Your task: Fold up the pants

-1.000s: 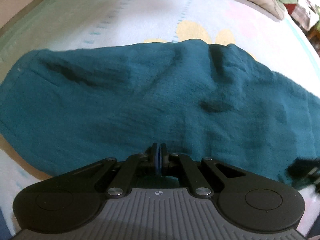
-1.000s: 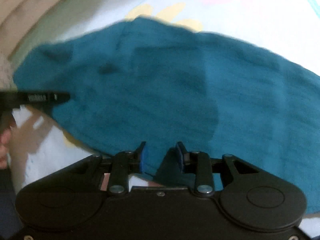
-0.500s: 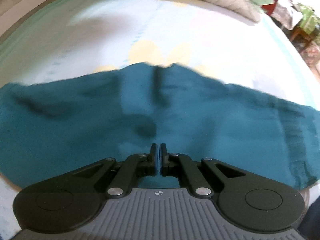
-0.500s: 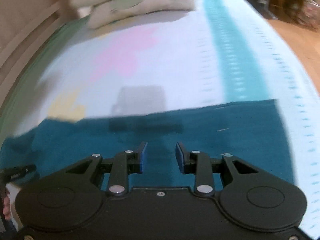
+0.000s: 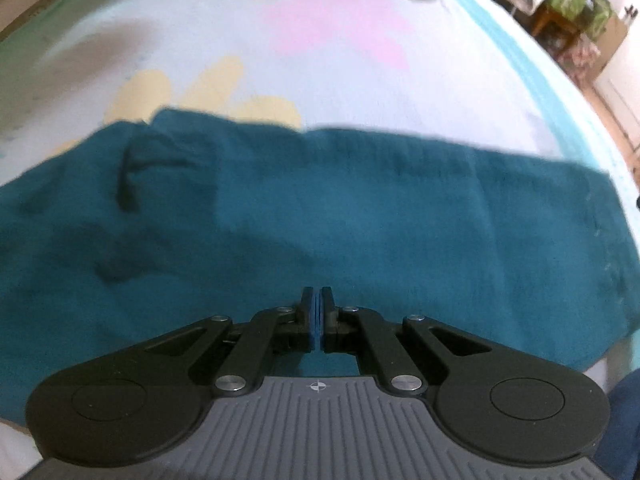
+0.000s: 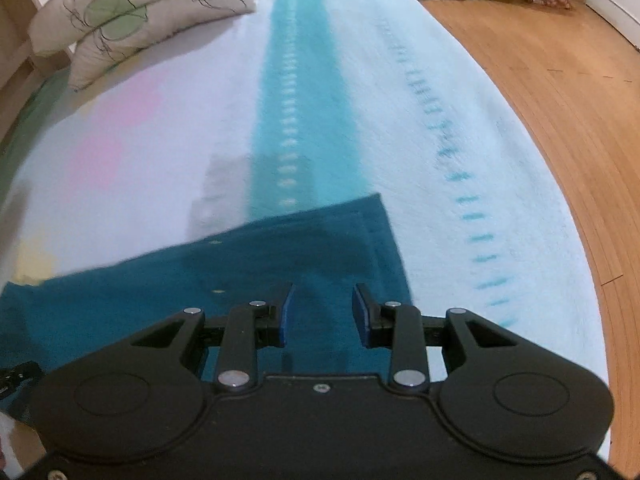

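Note:
The teal pants (image 5: 360,216) lie stretched across the bed, left to right, with creases near their left end. My left gripper (image 5: 317,300) is shut with nothing visibly between its pads, hovering over the near edge of the pants. In the right wrist view the right end of the pants (image 6: 312,248) shows its squared hem. My right gripper (image 6: 322,294) is open and empty just above that end.
The bed cover (image 6: 360,80) is pale with a turquoise stripe, pink and yellow patches. Pillows (image 6: 132,12) lie at the head. The wooden floor (image 6: 560,80) runs past the bed's right edge. Furniture (image 5: 568,4) stands beyond it.
Both grippers have swung to the right along the pants. The right gripper now looks over the hem end and the floor; it stayed open. The left stayed shut.

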Tool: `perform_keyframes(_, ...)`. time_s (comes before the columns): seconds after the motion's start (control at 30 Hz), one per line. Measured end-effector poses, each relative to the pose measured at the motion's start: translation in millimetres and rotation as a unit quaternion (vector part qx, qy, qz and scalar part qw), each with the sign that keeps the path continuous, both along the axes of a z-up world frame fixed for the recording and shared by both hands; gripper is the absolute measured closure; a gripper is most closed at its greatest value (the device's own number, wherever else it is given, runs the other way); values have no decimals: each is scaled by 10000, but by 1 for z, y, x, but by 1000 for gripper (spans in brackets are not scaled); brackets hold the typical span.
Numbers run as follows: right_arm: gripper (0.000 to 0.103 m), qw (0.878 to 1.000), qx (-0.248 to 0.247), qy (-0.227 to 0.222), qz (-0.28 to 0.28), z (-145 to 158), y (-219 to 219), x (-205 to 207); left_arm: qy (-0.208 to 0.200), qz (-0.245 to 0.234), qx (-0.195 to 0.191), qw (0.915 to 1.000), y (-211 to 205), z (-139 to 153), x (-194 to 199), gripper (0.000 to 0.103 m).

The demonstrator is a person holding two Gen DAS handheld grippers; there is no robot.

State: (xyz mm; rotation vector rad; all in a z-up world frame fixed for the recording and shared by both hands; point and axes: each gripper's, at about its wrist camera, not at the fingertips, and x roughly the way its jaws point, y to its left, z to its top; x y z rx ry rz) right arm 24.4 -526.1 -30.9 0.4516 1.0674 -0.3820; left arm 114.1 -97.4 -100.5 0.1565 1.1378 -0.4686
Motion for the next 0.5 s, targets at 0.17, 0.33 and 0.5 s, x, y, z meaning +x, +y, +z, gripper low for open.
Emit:
perform_keyframes(0.17,60,9996,-122,218,166,-17,-7,-7,-66,-19,120,9999,-1,-12,-12,101)
perform_keyframes(0.33,60,9995,7,278,172,-32,-12,-9,-58,-106,208,9997,-4,-12,-12,101)
perform_keyframes(0.5,60,9993,10,334,157,-40,-15,-13,-18,-47,159,9999,-5,-12,-10,101)
